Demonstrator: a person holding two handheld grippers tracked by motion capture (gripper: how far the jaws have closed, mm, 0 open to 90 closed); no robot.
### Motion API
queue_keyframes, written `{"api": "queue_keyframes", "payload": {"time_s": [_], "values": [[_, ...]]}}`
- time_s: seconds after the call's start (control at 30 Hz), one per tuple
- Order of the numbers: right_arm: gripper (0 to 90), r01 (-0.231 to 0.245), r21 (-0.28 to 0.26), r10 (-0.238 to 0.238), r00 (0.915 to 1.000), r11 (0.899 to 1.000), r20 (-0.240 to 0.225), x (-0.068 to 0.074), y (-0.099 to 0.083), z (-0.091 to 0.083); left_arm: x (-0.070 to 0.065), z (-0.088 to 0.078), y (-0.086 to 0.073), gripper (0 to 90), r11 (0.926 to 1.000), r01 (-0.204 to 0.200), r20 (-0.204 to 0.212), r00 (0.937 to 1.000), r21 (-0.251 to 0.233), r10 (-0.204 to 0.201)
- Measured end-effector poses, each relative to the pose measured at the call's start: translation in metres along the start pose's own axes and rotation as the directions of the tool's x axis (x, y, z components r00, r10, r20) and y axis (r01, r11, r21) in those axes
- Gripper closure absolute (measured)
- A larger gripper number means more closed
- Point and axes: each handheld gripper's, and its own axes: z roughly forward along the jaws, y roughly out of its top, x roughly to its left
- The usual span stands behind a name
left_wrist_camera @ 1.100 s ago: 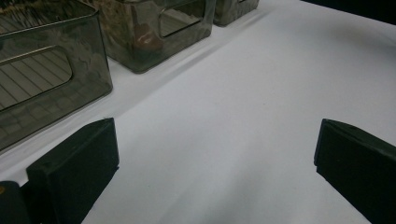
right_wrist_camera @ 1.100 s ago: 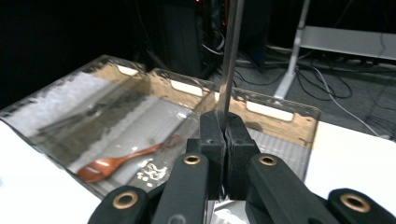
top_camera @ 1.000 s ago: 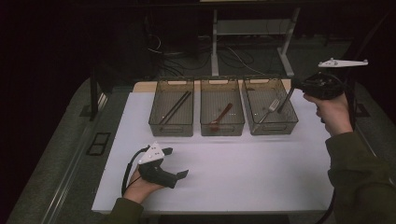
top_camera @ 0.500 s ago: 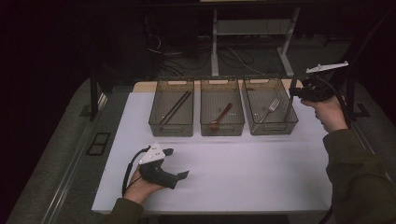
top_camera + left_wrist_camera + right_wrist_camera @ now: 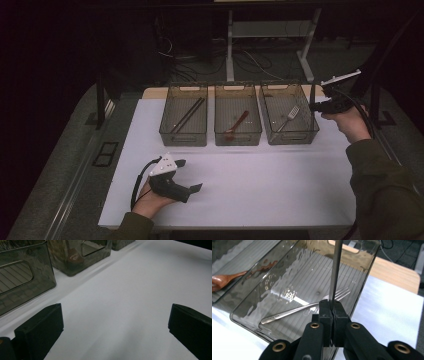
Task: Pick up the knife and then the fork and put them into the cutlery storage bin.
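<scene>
My right gripper (image 5: 332, 310) is shut on a thin metal utensil handle (image 5: 335, 270) that stands upright from its pads. It hovers at the right rim of the right smoky bin (image 5: 244, 317), where a silver fork (image 5: 307, 307) lies. From above, the right gripper (image 5: 316, 106) sits beside that bin (image 5: 300, 136), the handle (image 5: 312, 92) pointing up. My left gripper (image 5: 189, 175) rests open on the white tabletop (image 5: 260, 180) near the front left, its jaws wide apart over bare surface (image 5: 115, 335).
Three smoky bins stand in a row at the back. The left bin (image 5: 172, 131) holds dark chopsticks (image 5: 187, 114) and the middle bin (image 5: 222, 136) holds a wooden spoon (image 5: 237, 122). The wooden table edge (image 5: 397, 272) shows behind them. Dark floor surrounds the table.
My right gripper has come down and a little left toward the right bin, still gripping the metal handle. The left gripper has stayed where it was.
</scene>
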Motion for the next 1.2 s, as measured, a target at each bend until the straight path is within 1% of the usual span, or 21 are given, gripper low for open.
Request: {"api": "queue_keyframes", "payload": {"time_s": [0.2, 0.37, 0.53, 0.67, 0.77, 0.97, 1.13, 1.2], "values": [[87.1, 0.007, -0.014, -0.007, 1.0000, 1.000, 0.002, 0.002, 0.001, 0.006, 0.000, 0.000, 0.000, 0.0, 1.0000, 0.001, 0.005, 1.0000, 0.000, -0.001], [87.0, 0.012, -0.056, -0.012, 0.9999, 0.998, -0.002, 0.003, -0.001, 0.016, 0.000, 0.000, 0.000, 0.0, 1.0000, 0.001, 0.007, 1.0000, -0.001, -0.001], [87.0, 0.038, -0.055, -0.037, 0.9993, 0.998, 0.001, 0.007, 0.004, 0.026, 0.000, 0.001, 0.000, 0.0, 1.0000, -0.001, 0.012, 0.9999, 0.003, 0.001], [87.0, 0.040, -0.058, -0.040, 0.9992, 0.998, -0.002, 0.009, 0.006, 0.035, -0.001, 0.000, 0.001, 0.0, 1.0000, 0.000, 0.017, 0.9999, 0.000, 0.000], [87.0, 0.032, -0.046, -0.032, 0.9995, 0.998, -0.006, 0.008, 0.009, 0.041, -0.001, 0.000, 0.001, 0.0, 1.0000, 0.000, 0.020, 0.9998, 0.001, 0.000], [86.9, 0.039, -0.003, -0.039, 0.9992, 0.999, -0.009, 0.010, 0.016, 0.059, -0.002, 0.001, 0.001, 0.0, 1.0000, 0.000, 0.025, 0.9997, -0.005, 0.000], [86.7, 0.033, 0.016, -0.032, 0.9993, 0.999, -0.020, 0.012, 0.016, 0.074, -0.002, 0.001, 0.001, 0.0, 1.0000, -0.002, 0.032, 0.9995, -0.003, 0.003], [86.3, 0.032, 0.020, -0.032, 0.9993, 0.999, -0.017, 0.013, 0.016, 0.078, -0.002, 0.002, 0.001, 0.0, 1.0000, -0.004, 0.034, 0.9994, -0.001, 0.004]]}}
